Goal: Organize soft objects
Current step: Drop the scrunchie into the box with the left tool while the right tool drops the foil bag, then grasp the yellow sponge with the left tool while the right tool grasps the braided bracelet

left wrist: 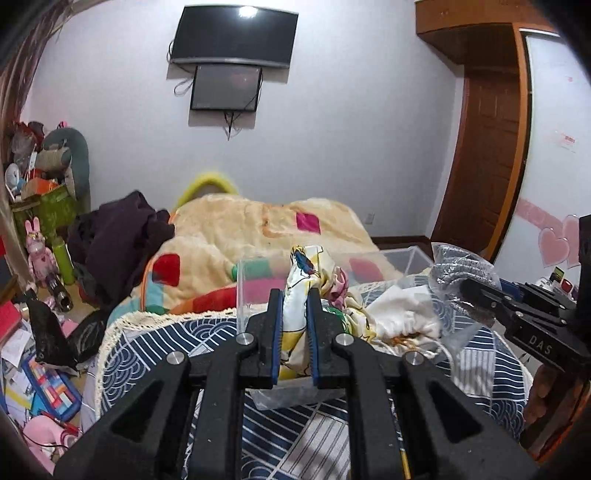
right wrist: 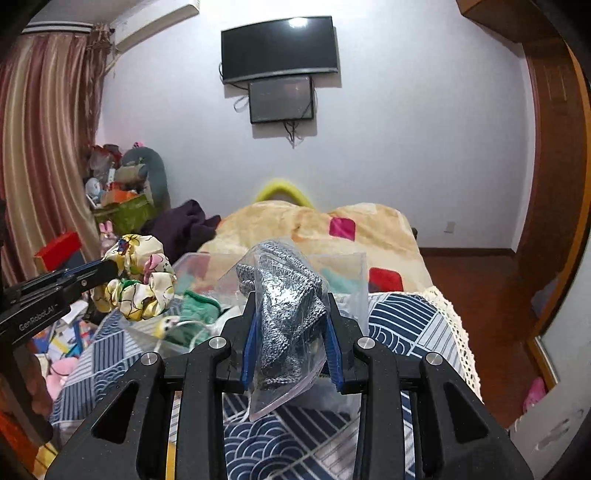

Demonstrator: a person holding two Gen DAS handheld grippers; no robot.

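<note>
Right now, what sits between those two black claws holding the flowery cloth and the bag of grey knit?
Between the left gripper and the right gripper, the right wrist view shows green knitwear with a white cord; the left view shows crumpled white fabric.

Two wall-mounted screens point(left wrist: 236, 35), striped curtain point(right wrist: 40, 147), wooden door point(left wrist: 484, 162), patchwork blanket point(left wrist: 258, 229), cluttered floor point(left wrist: 33, 369)
</note>
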